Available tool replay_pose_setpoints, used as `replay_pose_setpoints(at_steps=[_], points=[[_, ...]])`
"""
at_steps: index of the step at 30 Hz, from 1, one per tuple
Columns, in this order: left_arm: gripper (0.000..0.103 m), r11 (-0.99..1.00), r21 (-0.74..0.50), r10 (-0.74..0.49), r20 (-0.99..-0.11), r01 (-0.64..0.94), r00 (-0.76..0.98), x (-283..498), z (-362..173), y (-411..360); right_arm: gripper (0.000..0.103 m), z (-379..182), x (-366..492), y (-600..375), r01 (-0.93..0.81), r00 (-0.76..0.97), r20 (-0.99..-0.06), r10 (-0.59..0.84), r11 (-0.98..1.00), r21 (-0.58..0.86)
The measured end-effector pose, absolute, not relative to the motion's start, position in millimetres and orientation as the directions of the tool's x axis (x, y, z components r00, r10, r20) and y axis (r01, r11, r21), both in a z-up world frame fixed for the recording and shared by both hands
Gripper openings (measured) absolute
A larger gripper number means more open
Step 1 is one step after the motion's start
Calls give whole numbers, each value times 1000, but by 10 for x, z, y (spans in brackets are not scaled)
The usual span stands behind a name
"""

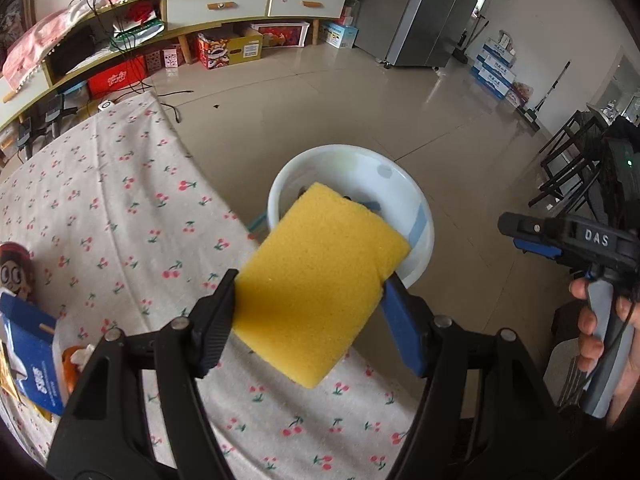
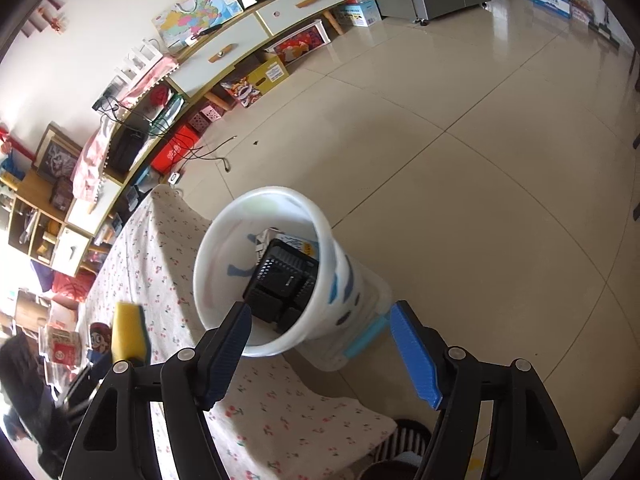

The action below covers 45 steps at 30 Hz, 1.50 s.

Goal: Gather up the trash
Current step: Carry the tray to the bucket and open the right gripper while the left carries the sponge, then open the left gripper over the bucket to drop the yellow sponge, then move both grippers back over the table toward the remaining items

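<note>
A yellow sponge [image 1: 320, 276] sits tilted between the fingers of my left gripper [image 1: 310, 296], which is shut on its two sides above the cherry-print tablecloth [image 1: 120, 208]. Just beyond the sponge stands a white bin [image 1: 404, 196], off the table's edge. The right wrist view looks down into the bin [image 2: 216, 264], which holds a black plastic tray [image 2: 284, 280] and a small carton [image 2: 296, 244]. My right gripper [image 2: 320, 356] hangs open over the bin's near rim with nothing between its blue pads. It also shows at the right of the left wrist view as the right gripper [image 1: 516, 236], held by a hand. The sponge [image 2: 126, 332] appears at far left.
A blue packet [image 1: 32, 356] and a cartoon-face wrapper [image 1: 16, 272] lie on the table's left side. The bin rests in a clear plastic holder [image 2: 372, 312] on the tiled floor [image 2: 480, 200]. Dark chairs [image 1: 568, 160] stand at right, with a low cabinet [image 1: 224, 4] and boxes along the far wall.
</note>
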<state>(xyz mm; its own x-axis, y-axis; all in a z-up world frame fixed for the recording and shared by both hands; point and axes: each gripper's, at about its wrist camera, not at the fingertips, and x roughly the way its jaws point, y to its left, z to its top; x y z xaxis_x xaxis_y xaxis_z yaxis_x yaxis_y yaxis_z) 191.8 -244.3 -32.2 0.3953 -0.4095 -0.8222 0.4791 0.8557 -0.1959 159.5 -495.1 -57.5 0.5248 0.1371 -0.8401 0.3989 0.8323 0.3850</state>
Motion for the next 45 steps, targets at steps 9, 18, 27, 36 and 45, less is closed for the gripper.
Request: replay_pose_setpoints(at_steps=[9,18,27,36,45], points=[[71,863,-168,-388,-825,477,411,2141,-456,-2820,74,-637,1422,-5155,425,527,-839,135,813,398],[83,870,-172,-384,-825,462,415,2184,-495,-2864,74,-628,1396,-5179,430,531,-837,136,808,404],[85,889,-164,-361,-826,428,434,2125,-400,-2559,74,-607,1424,-5116,412,529,-837,139,821,396],[85,909,-167,-342,-825,383,451,1989,-306,-2033,75,-547,1461,-4921,374,527,-839,140,848,376],[88,933,-184,-320,-816,309,481,1810,-196,-1289,76,-495,1601,-4624,324,507,-850,146,881,345]])
